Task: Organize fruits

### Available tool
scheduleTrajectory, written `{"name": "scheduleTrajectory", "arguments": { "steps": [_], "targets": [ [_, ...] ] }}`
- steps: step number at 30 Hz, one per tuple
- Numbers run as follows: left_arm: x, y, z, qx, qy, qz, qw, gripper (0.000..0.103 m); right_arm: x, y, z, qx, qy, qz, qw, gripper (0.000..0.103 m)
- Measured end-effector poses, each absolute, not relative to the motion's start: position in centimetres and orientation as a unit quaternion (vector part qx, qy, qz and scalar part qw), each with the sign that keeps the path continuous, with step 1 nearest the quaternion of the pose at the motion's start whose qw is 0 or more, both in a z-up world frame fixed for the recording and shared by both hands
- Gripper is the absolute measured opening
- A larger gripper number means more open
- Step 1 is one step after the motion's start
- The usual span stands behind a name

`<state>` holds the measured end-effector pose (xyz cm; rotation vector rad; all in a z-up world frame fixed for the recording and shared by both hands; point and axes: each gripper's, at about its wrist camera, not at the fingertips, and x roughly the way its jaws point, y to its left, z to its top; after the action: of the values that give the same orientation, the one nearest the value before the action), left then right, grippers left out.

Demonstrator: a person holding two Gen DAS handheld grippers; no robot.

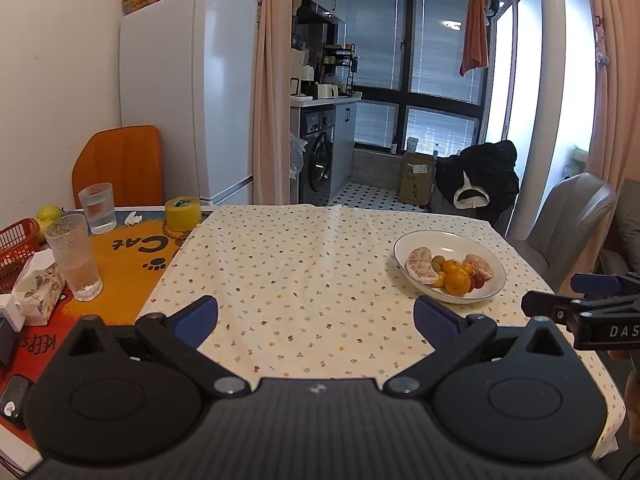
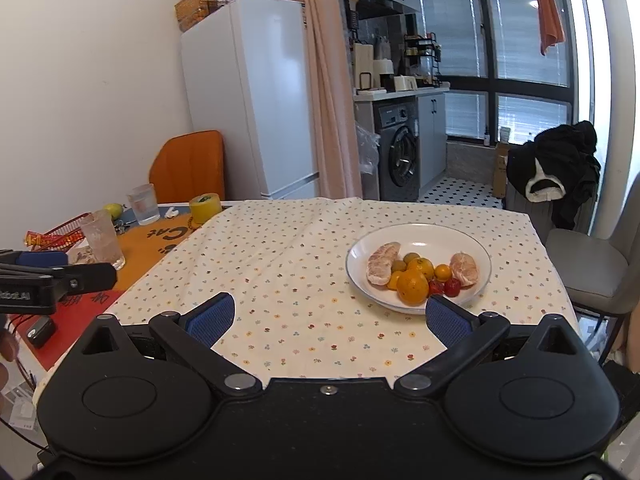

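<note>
Right wrist view: a flower-print tablecloth (image 2: pixel 304 264) covered the table, with a white plate (image 2: pixel 472 248) on its right half. Fruit lay on the plate: two peeled pomelo segments (image 2: pixel 382 268), a large orange (image 2: pixel 413 287), and small tomatoes (image 2: pixel 452 287). The right gripper (image 2: pixel 330 316) and left gripper (image 1: pixel 316 320) hovered at the near edge, fingers spread apart, empty.

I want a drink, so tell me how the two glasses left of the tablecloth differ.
The nearer glass is taller, frosted-looking, and nearly empty with white residue at its bottom; the farther glass is shorter, clearer, and holds water to roughly the middle. The nearer glass stands beside a tissue pack; the farther sits by the orange chair back. Both stand upright on the orange mat.
</note>
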<state>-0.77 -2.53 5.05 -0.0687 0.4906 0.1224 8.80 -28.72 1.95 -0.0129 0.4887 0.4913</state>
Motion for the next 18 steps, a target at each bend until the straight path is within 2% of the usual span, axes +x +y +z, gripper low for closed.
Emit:
{"name": "scheduleTrajectory", "arguments": {
  "steps": [18],
  "targets": [
    [-0.32, -1.76, 4.37, -0.041, 0.251, 0.064, 0.965, 0.103, 8.93, -28.89, 1.88, -0.012, 0.238, 0.239, 0.941, 0.103]
  ]
}}
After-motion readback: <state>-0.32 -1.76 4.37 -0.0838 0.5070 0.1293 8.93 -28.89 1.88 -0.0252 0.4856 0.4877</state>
